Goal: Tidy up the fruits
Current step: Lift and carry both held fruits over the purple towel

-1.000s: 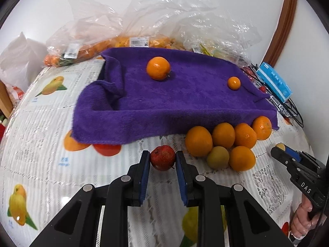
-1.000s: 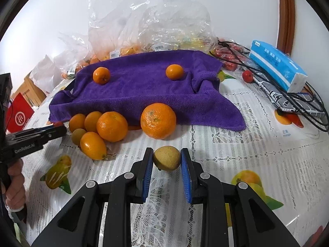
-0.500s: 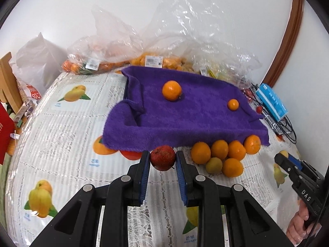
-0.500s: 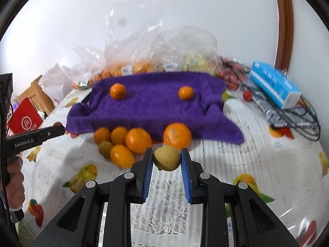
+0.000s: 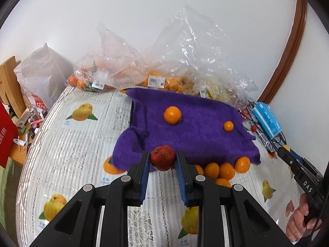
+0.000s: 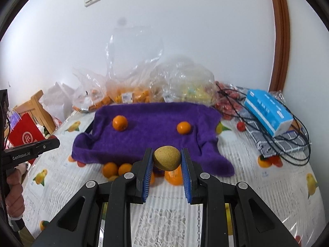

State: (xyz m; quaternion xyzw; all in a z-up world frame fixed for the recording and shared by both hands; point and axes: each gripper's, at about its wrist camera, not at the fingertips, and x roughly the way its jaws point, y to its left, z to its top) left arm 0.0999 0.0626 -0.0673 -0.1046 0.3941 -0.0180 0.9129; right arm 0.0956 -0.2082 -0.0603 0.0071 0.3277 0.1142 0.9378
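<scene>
My left gripper (image 5: pixel 162 161) is shut on a small red fruit (image 5: pixel 162 157), held above the table in front of the purple towel (image 5: pixel 191 135). My right gripper (image 6: pixel 167 160) is shut on a brown-yellow fruit (image 6: pixel 167 157), also lifted clear of the table. Two oranges rest on the towel, a larger one (image 5: pixel 172 115) and a smaller one (image 5: pixel 228 126). Several oranges (image 5: pixel 226 169) cluster on the tablecloth at the towel's near edge, partly hidden behind my fingers. In the right wrist view the left gripper's body (image 6: pixel 30 150) shows at the left edge.
Clear plastic bags of fruit (image 5: pixel 156 78) line the wall behind the towel. A blue tissue box (image 6: pixel 267 109), black cables (image 6: pixel 292 144) and small red fruits (image 6: pixel 240 126) sit at the right. A red bag (image 6: pixel 24 135) and a wooden chair (image 6: pixel 39 107) stand off the table's left.
Both grippers have risen with their fruits still held; the table, towel and oranges now look lower and farther away. The fruits on the table have not moved.
</scene>
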